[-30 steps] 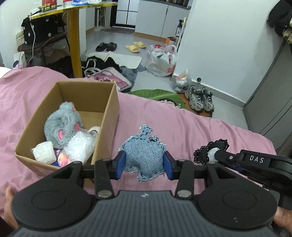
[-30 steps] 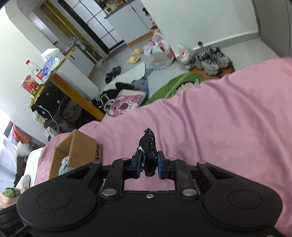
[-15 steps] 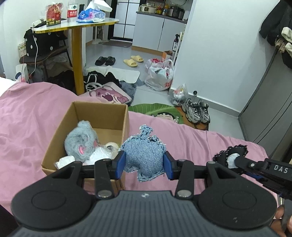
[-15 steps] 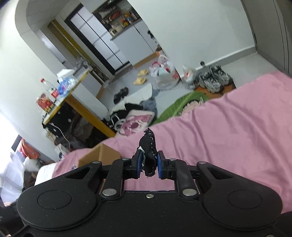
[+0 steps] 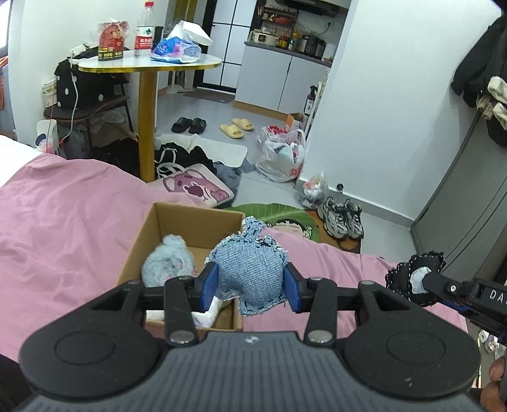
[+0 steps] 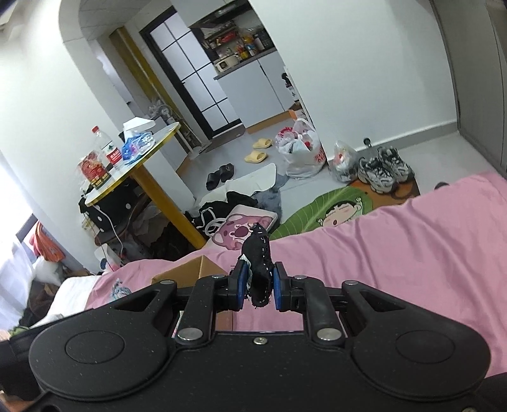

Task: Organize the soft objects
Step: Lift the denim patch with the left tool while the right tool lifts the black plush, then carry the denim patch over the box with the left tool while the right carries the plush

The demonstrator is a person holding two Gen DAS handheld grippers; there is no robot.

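Clamping a denim plush (image 5: 250,269), the left gripper (image 5: 250,288) hangs above the cardboard box (image 5: 136,250); right gripper (image 6: 258,290) pinches a black stitched plush (image 6: 258,263) over pink bedding (image 6: 396,253).

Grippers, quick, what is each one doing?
Left gripper: shut on the blue denim stuffed toy.
Right gripper: shut on the flat black fabric piece.

The only lettering I can make out is white capitals on the black body of the right gripper (image 5: 408,279), at the right edge of the left wrist view: "DA", cut off by the frame. The water bottle (image 5: 144,30) and the red packet (image 5: 110,39) on the far yellow table (image 5: 149,65) carry labels, and the white plastic bag (image 5: 282,158) on the floor has red print, all too small to read.
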